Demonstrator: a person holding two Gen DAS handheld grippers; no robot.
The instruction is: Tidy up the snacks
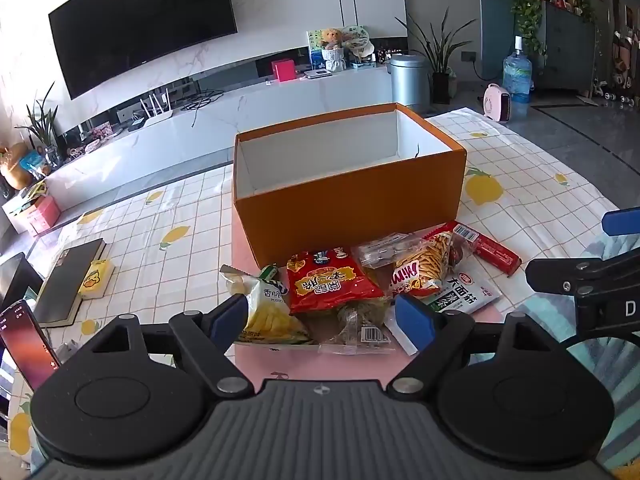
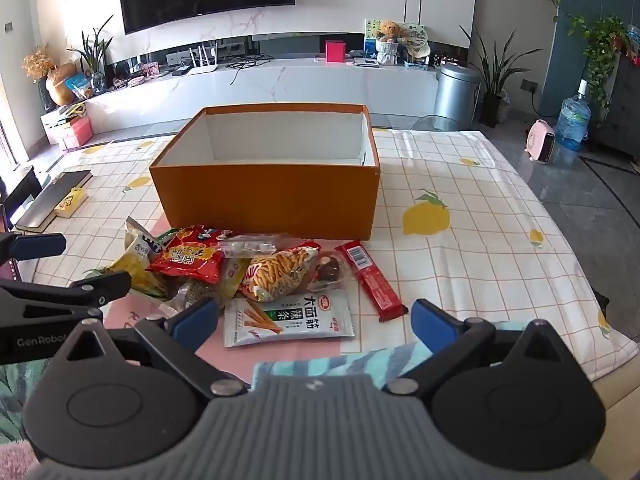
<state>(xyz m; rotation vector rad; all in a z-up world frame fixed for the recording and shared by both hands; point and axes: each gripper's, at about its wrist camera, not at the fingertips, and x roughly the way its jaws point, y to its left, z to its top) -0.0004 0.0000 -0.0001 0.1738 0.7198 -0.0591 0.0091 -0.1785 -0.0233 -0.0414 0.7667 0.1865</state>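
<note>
An open orange box (image 1: 352,196) (image 2: 268,200) with a white inside stands on the table, and nothing shows inside it. A pile of snack packets lies in front of it: a red bag (image 1: 330,278) (image 2: 192,256), a yellow chips bag (image 1: 266,312) (image 2: 136,264), a stick-snack bag (image 1: 420,268) (image 2: 280,272), a white-green packet (image 1: 468,288) (image 2: 288,320) and a red bar (image 1: 486,246) (image 2: 372,276). My left gripper (image 1: 322,318) is open just before the pile. My right gripper (image 2: 314,320) is open, its jaws either side of the white-green packet.
The table wears a lemon-print checked cloth (image 2: 460,200). A dark book (image 1: 68,280) with a yellow duck item (image 1: 94,280) and a phone (image 1: 28,344) lie at the left. A TV console (image 2: 280,80) stands behind the table.
</note>
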